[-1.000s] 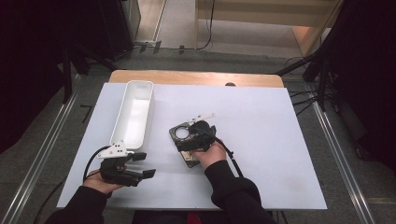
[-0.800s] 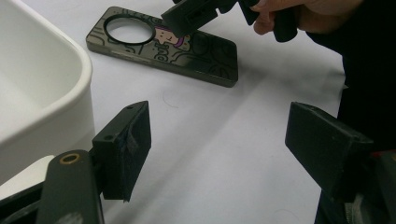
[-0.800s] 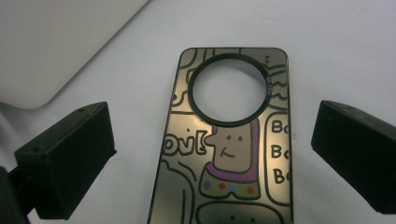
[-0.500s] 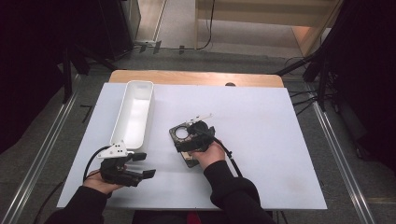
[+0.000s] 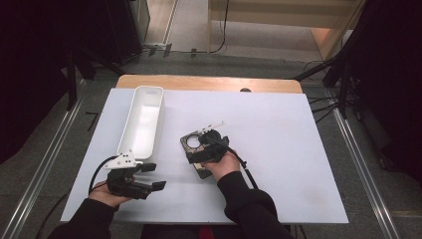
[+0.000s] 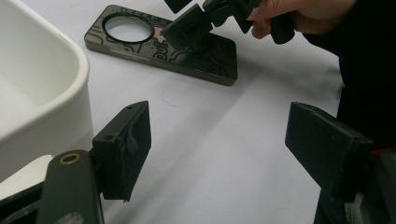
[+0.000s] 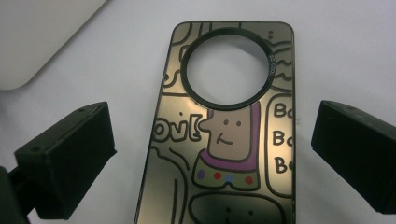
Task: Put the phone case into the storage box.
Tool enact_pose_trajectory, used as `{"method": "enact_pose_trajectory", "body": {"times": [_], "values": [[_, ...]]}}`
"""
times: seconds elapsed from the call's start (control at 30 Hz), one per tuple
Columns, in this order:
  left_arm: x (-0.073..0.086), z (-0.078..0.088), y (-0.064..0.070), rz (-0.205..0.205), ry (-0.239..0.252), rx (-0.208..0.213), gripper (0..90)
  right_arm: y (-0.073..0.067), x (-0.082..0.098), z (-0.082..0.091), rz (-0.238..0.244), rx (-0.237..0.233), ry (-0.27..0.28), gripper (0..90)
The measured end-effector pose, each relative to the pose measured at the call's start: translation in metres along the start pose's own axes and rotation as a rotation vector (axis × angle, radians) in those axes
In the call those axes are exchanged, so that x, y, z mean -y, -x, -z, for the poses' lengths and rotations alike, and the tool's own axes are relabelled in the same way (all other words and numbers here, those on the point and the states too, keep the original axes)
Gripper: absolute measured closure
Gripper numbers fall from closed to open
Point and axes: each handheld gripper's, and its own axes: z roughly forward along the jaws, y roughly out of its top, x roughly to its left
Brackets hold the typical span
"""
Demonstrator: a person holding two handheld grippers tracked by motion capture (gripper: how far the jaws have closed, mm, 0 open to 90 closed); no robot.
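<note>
- Phone case, a flat dark bronze-coloured rectangle with a round camera cut-out and cartoon line drawings [image 7: 224, 140], lies flat on the white worktop [image 5: 288, 144] near its middle, just to the right of the long white plastic tray [image 5: 143, 119].
- Its drawing shows a cartoon figure in a purple top with coloured dots, and lettering beside it.
- Right tongs [image 5: 205, 149] hang directly above the case, their two black jaws spread wide apart, one on each side of it and wider than the case itself; they grip nothing.
- Whether those jaws touch the worktop cannot be told.
- Left tongs [image 5: 149, 177] sit near the front left of the worktop, just below the tray's near end, jaws also well apart and empty.
- From the left gripper view, the case [image 6: 161, 44] lies beyond the open jaws, with the right tongs [image 6: 196, 18] and the person's hand [image 6: 299, 14] over its far end, and the tray's rounded corner [image 6: 42, 88] close at the left.
</note>
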Motion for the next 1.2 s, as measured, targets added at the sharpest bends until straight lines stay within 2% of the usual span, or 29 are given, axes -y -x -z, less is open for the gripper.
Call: {"method": "enact_pose_trajectory", "body": {"times": [0.3, 0.57, 0.7, 0.83, 1.2], "values": [[0.0, 0.0, 0.0, 0.001, -0.001, 0.0, 22.5, 0.0, 0.001, -0.004, 0.024, 0.015, -0.034, 0.0], [0.0, 0.0, 0.0, 0.0, -0.002, 0.0, 22.5, 0.001, 0.003, -0.007, 0.016, 0.027, -0.066, 0.0], [0.0, 0.0, 0.0, 0.0, -0.003, -0.001, 22.5, 0.0, 0.004, -0.009, 0.036, 0.052, -0.082, 0.0], [0.0, 0.0, 0.0, 0.0, -0.003, 0.001, 22.5, 0.0, 0.005, -0.012, 0.029, 0.05, -0.102, 0.0], [0.0, 0.0, 0.0, -0.002, -0.005, -0.002, 22.5, -0.003, 0.006, -0.013, 0.053, 0.077, -0.109, 0.0]]}}
